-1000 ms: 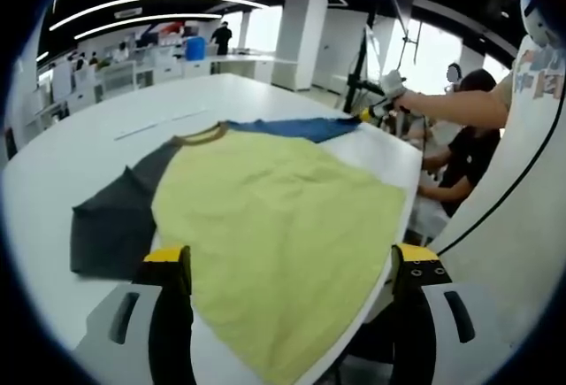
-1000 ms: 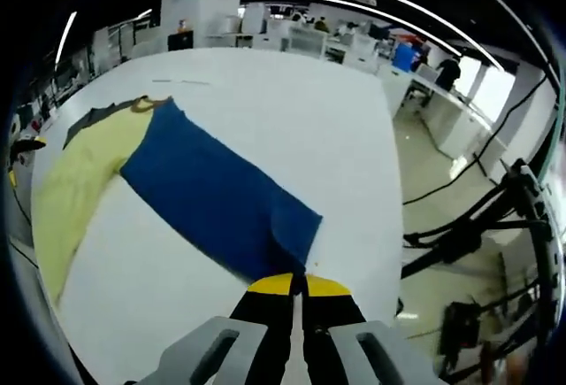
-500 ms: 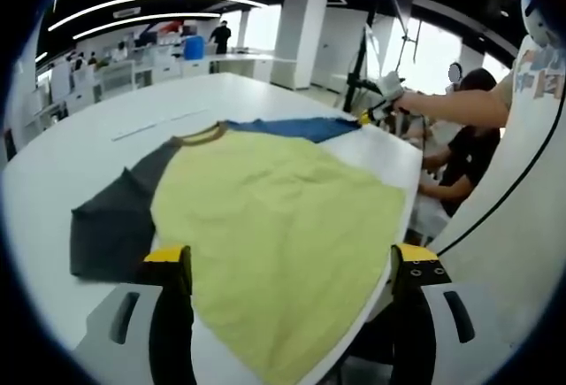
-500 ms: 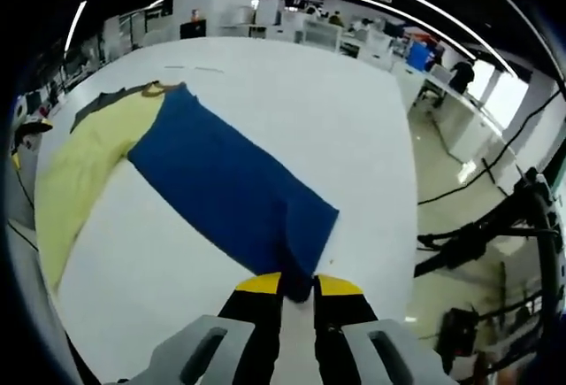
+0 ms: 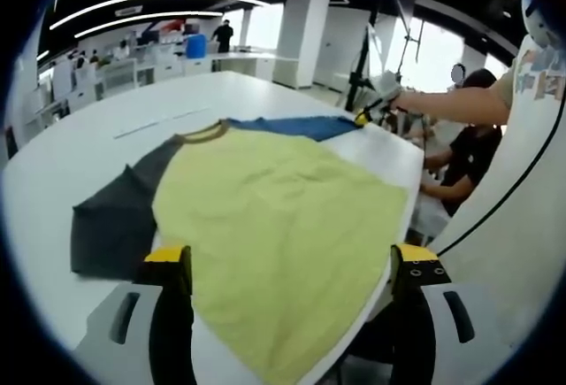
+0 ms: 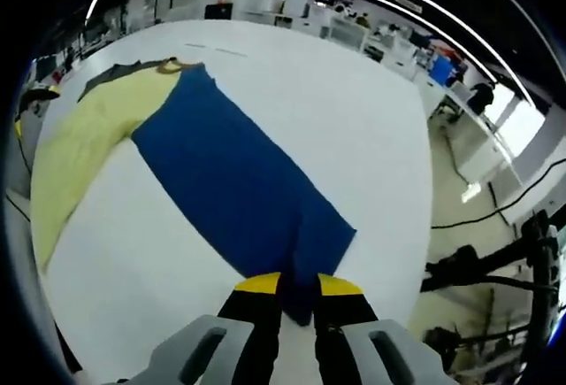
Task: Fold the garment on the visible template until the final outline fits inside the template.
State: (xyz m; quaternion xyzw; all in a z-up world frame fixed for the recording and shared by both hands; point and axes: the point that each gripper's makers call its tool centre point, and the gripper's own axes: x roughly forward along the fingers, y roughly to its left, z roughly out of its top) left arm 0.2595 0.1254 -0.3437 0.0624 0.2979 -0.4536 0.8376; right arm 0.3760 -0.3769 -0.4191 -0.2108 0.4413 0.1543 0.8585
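**Blue sleeve drawn outward, jaws loosening on the cuff**

Open-plan office, long white table [image 5: 80,150] under strip lights. Across it, a shirt [image 5: 283,226] spread flat: grey sleeve [image 5: 110,226] at the left, yellow body in the middle, blue sleeve [image 6: 239,190] stretched off to the right. Left gripper [image 5: 290,265] hovering near the hem, jaws wide apart, holding nothing. Right gripper [image 6: 298,286] at the blue cuff; a second ago pinched tight on the cloth, now slightly parted with the cuff edge between the tips. Sleeve lying longer and flatter than before. Probably still smoothing out; folding yet to start. No template markings discernible.
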